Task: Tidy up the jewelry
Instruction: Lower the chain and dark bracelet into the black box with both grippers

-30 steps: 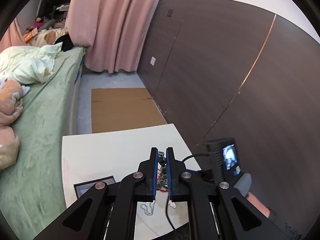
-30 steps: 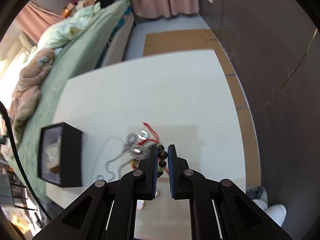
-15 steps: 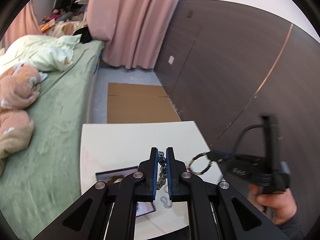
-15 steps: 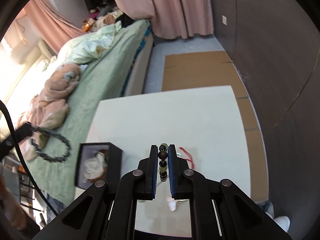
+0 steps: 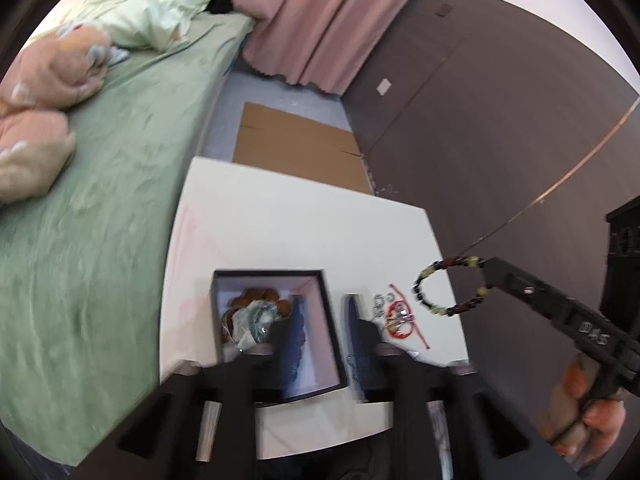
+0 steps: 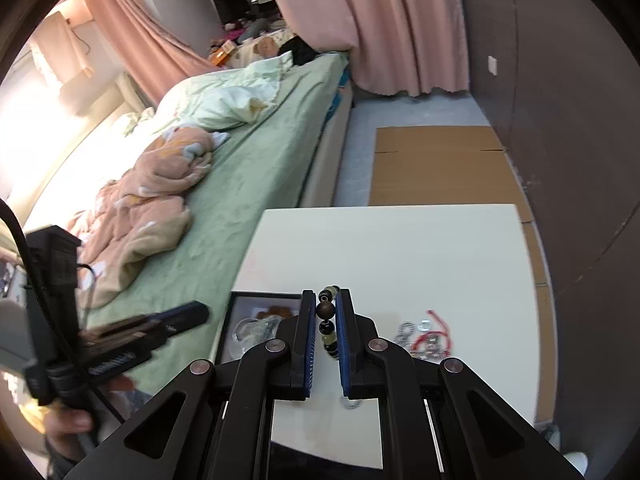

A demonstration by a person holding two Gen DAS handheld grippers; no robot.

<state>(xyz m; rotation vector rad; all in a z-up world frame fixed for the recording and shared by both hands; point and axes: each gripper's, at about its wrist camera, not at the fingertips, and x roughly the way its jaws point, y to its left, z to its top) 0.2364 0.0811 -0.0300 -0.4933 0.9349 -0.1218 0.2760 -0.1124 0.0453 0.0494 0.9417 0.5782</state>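
With my left gripper (image 5: 320, 336) just opened and empty over the box (image 5: 326, 320), my right gripper (image 6: 326, 332) stays clamped on the bracelet (image 5: 448, 286), held up right of the box; next, carry it over the box and release.

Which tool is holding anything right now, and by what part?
Right tool is shut on the dark-and-yellow beaded bracelet, pinching a short run of beads; the loop hangs free. Left tool, jaws just opened, holds nothing.
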